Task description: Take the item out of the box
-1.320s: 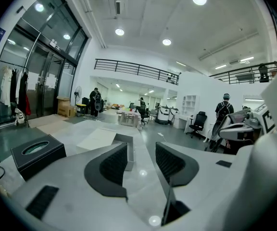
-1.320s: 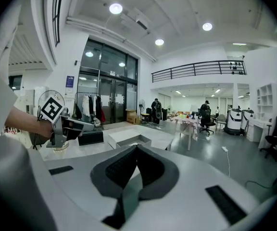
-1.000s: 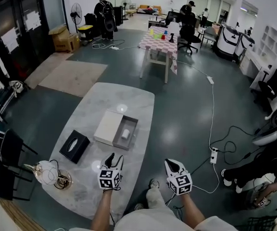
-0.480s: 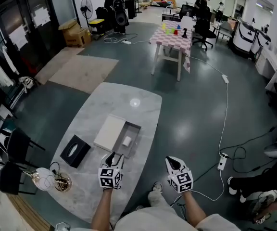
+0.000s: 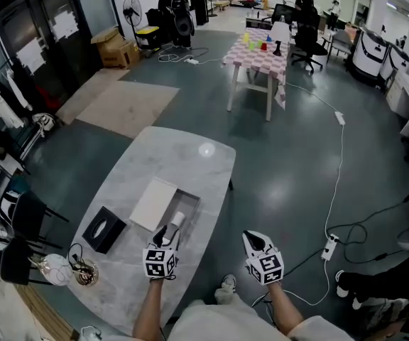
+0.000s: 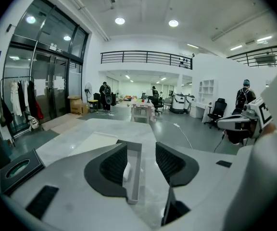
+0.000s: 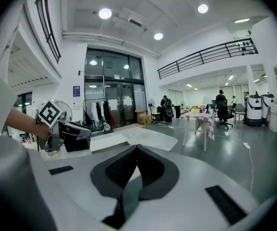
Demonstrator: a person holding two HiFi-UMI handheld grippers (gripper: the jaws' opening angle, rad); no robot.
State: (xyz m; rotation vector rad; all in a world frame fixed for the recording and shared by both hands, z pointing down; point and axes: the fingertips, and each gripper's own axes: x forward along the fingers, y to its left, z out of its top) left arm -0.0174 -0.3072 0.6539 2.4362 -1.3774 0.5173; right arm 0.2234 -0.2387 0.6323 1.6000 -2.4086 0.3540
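Some of white item (image 6: 127,172) in box (image 6: 136,175) hidden behind left hand-held gripper (image 6: 141,146).

Small white item (image 5: 177,219) of unclear kind; box (image 5: 189,203) near end behind left tongs (image 5: 165,231)

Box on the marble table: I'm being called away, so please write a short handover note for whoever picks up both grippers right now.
Left gripper: open and empty, aimed at the near end of the grey box. The box's wall shows between its jaws.
Right gripper: shut and empty, held off the edge of the table.
Things: the box is open, with its white lid lying flat beside it. The small white item lies inside.
Done: lid off.
Left: close on the item and lift it out of the box.
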